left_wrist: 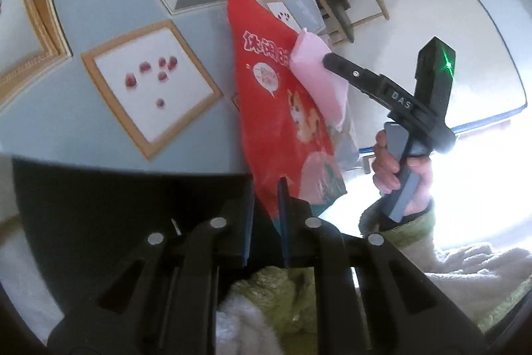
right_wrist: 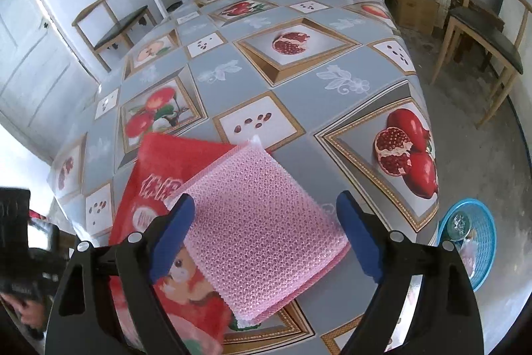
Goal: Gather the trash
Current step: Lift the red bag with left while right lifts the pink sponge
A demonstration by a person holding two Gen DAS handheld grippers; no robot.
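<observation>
Red bag [left_wrist: 282,108] between closed fingers [left_wrist: 282,205] (left).

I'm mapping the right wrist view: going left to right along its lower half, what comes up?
Left gripper → red snack bag → pink bubble wrap → blue basket.

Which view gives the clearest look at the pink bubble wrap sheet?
The right wrist view: the pink bubble wrap sheet fills the space between the open right tongs, its bubbles clearly visible. The left wrist view shows it only edge-on against the red bag.
</observation>
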